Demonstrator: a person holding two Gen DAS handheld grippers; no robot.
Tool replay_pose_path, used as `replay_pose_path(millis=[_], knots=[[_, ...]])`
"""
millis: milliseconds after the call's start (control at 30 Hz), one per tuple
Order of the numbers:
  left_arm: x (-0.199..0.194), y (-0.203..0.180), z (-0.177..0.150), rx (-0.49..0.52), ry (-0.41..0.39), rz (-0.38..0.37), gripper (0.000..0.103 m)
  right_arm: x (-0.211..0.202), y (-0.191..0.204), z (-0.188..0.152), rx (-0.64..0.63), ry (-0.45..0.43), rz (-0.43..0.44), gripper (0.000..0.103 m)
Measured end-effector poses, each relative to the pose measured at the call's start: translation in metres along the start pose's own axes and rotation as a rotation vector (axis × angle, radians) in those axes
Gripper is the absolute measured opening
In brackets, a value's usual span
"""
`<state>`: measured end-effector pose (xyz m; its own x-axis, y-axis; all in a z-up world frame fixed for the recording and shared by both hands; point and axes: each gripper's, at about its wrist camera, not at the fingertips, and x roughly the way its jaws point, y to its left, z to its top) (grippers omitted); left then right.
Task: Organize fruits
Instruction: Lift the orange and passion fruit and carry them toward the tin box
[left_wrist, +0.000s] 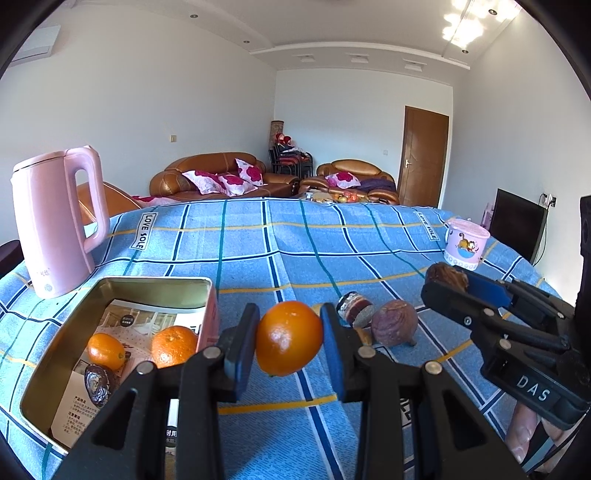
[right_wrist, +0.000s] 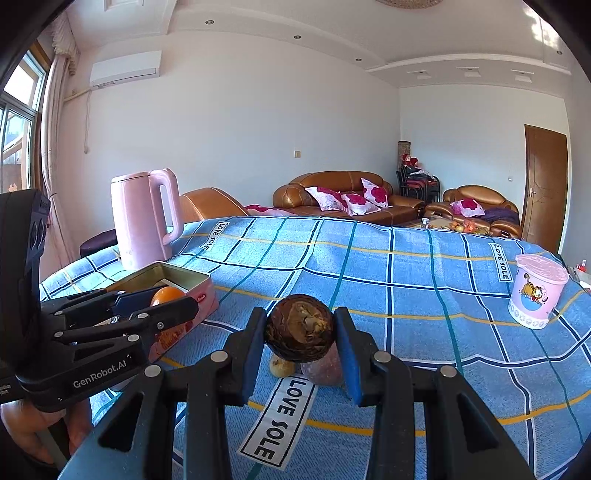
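Orange pinched in left gripper beside tin rim, brown fruit clamped in right gripper, open cloth ahead.

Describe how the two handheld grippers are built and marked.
Both are black plastic frames with silver rivets and flat blue fingers. The right gripper carries white "DAS" lettering; the left gripper reads "GenRobot.AI". A bare hand holds each; no sleeve shows.

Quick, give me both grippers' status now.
Left gripper: shut on the orange, held above the cloth.
Right gripper: shut on the dark brown fruit.
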<state>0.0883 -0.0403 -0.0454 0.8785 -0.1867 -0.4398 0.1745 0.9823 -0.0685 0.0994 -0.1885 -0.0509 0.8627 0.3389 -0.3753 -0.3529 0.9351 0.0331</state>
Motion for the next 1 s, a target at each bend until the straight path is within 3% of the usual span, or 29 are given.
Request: replay_pose_path(millis=[500, 1000], knots=[[-0.016, -0.002, 0.0, 0.013, -0.088, 0.042, 0.036, -0.012, 0.002, -0.001, -0.013, -0.053, -0.01, 0.04], [-0.024, 0.003, -0.002, 0.0, -0.108, 0.052, 0.036, -0.014, 0.009, -0.001, -0.044, -0.061, -0.03, 0.04]])
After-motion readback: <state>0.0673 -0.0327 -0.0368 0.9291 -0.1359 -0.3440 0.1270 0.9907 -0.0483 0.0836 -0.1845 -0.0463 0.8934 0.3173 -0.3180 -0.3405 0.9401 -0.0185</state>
